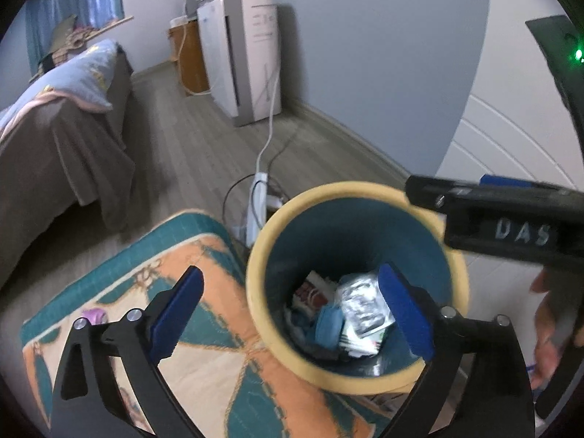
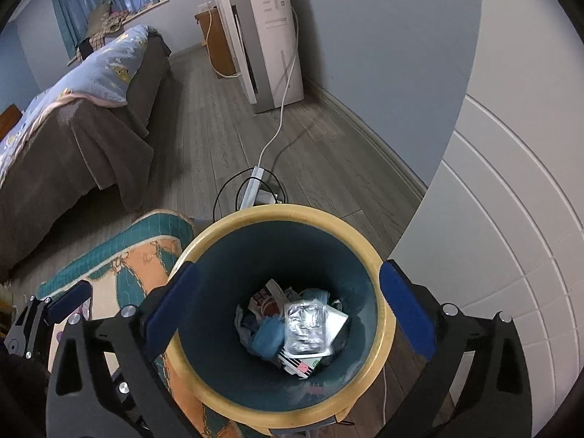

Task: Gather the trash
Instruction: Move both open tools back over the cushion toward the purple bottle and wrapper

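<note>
Two grippers hover over a round trash bin with a yellow rim and dark teal inside. Right gripper hangs directly above the bin mouth, its blue-padded fingers spread wide and holding nothing. Left gripper is also spread and empty, toward the bin's 9 o'clock side. Trash, a crumpled pile of silvery wrappers, blue scraps and printed packets, lies at the bin's bottom. At 9 o'clock of the bin sits a teal-and-orange cushion; at 12 o'clock lies a white power strip on the floor.
</note>
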Action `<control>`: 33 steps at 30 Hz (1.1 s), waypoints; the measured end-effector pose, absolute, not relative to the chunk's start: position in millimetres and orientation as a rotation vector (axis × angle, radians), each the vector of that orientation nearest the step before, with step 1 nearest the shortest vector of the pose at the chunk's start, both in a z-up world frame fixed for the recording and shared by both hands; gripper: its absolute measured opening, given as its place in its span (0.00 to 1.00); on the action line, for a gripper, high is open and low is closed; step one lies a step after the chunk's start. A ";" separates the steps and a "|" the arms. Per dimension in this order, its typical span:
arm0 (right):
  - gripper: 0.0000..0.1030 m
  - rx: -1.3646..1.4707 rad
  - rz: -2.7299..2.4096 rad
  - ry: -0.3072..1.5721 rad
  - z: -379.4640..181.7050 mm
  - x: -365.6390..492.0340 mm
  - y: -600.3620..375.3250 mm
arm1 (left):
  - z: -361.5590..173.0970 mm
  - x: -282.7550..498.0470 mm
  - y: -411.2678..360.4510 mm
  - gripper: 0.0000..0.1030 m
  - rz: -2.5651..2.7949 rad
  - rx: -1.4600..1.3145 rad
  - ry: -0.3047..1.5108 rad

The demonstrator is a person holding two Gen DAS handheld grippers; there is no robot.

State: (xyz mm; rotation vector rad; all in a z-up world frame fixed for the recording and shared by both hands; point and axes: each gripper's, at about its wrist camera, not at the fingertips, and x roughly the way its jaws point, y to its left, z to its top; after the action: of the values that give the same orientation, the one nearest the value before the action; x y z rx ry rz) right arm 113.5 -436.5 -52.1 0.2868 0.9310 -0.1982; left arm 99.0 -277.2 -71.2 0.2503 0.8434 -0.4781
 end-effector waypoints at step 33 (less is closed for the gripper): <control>0.94 0.154 0.023 0.959 -22.5 140.6 -263.2 | -61.0 58.2 1.7 0.94 -0.029 0.146 0.915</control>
State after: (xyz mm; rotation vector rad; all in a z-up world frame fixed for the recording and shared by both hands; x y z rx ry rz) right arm 140.6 -263.2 -22.5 0.1536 0.9587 0.0230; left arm 58.2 1.7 -61.0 0.1458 0.9153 -0.0289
